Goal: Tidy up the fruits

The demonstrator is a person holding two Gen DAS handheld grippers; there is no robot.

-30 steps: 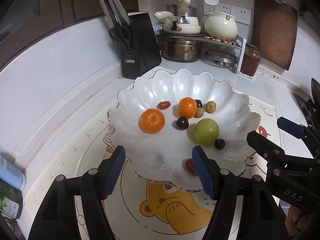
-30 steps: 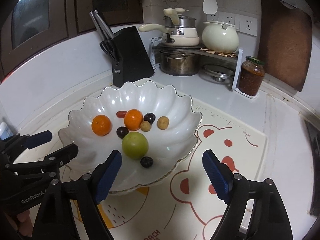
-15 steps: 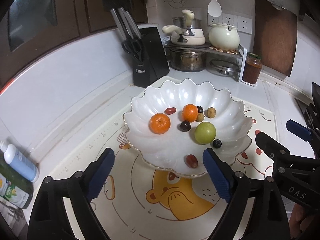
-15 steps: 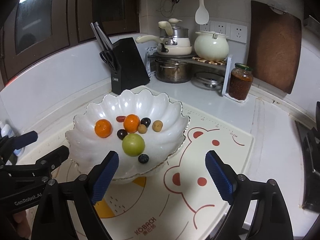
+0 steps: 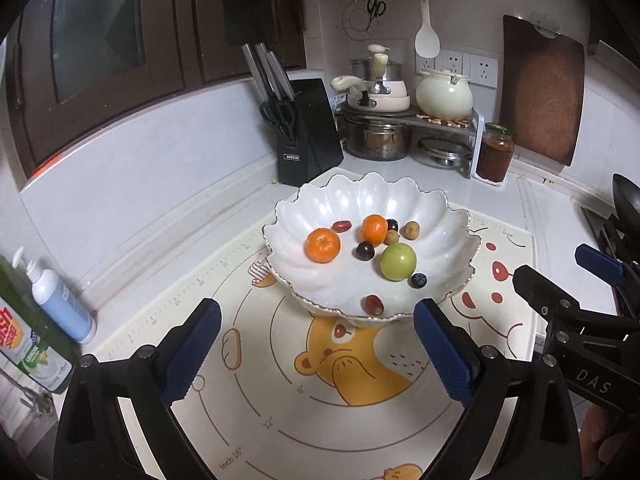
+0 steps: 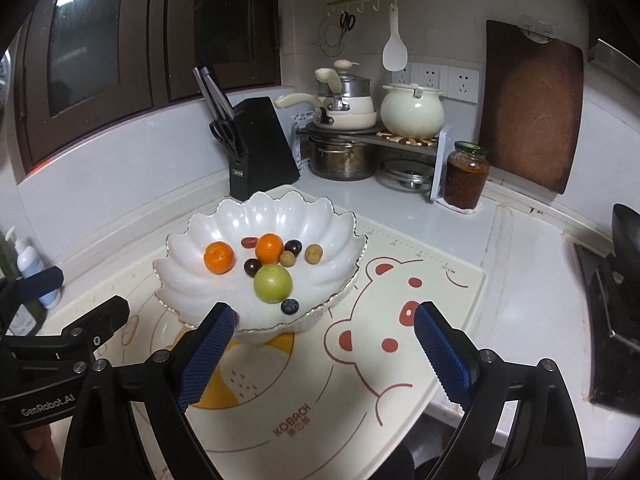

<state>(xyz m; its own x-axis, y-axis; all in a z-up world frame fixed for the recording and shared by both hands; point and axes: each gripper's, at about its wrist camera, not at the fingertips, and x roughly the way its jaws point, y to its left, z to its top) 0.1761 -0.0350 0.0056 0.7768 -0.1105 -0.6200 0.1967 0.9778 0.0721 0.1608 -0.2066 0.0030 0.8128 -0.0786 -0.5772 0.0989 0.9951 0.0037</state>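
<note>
Currently we hold both the left gripper (image 5: pixel 316 344) and right gripper (image 6: pixel 324 348) spread and empty near the bowl (image 5: pixel 448 216), where the fruits (image 5: pixel 397 261) lie; a careless reach could roll them or tip it.

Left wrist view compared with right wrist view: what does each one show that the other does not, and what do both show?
Only the left wrist view shows the green bottle at the left edge and, unobstructed, the red grape near the bowl's front rim. Only the right wrist view shows the KOBACH print on the mat. Both show the white bowl with two oranges and the green apple, and the knife block.
</note>
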